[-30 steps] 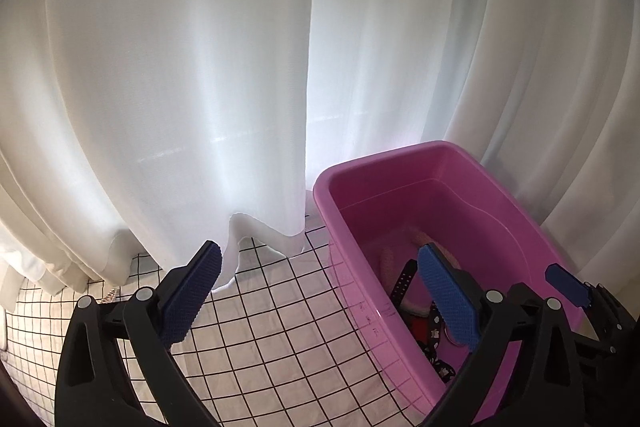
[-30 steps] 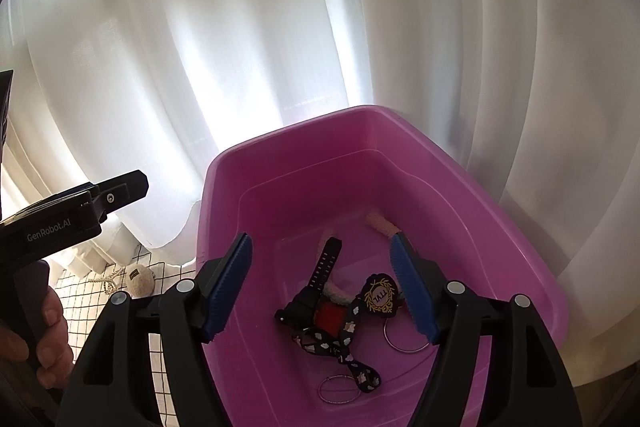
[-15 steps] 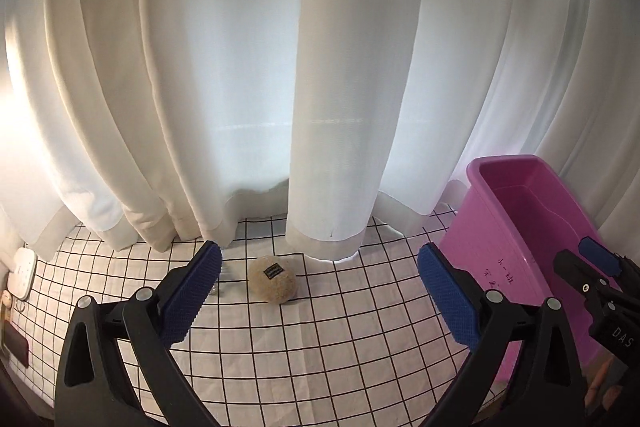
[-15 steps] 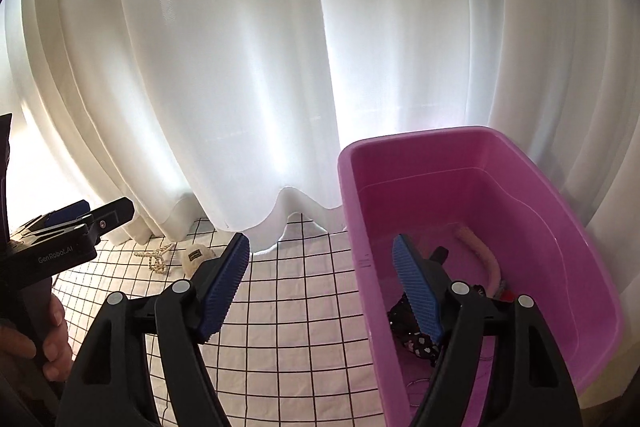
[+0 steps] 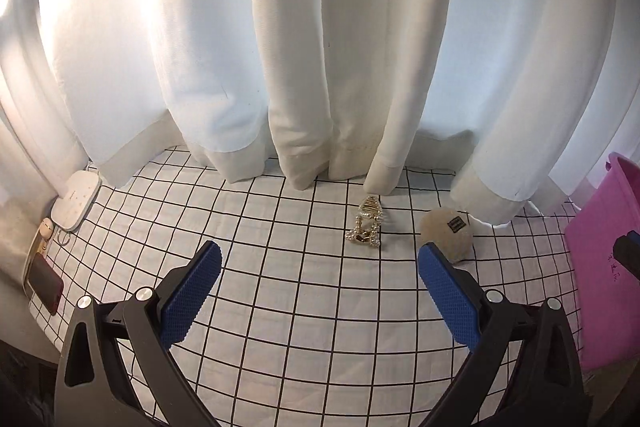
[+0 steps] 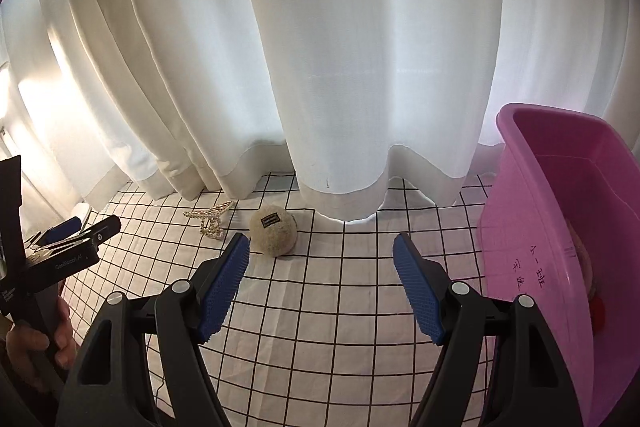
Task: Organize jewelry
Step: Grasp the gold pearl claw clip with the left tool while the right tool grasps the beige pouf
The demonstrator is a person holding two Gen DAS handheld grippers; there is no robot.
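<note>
A gold pearl hair claw (image 5: 366, 225) lies on the checked cloth near the curtain hem; it also shows in the right wrist view (image 6: 210, 221). A beige fuzzy ball with a black label (image 5: 446, 233) sits just right of it, and shows in the right wrist view (image 6: 274, 231). The pink tub (image 6: 556, 227) stands at the right, its edge also in the left wrist view (image 5: 600, 255). My left gripper (image 5: 316, 287) is open and empty, short of the claw. My right gripper (image 6: 320, 275) is open and empty, short of the ball.
White curtains (image 5: 320, 47) hang along the back and rest on the cloth. A white box (image 5: 78, 201), a small pale item and a dark phone (image 5: 44, 285) lie at the far left edge. The left gripper's body (image 6: 56, 259) shows at the left of the right wrist view.
Both grippers have swung left, away from over the pink tub, toward the hair claw and ball. The tub has slid to the right edge of both views. Both grippers stay open.
</note>
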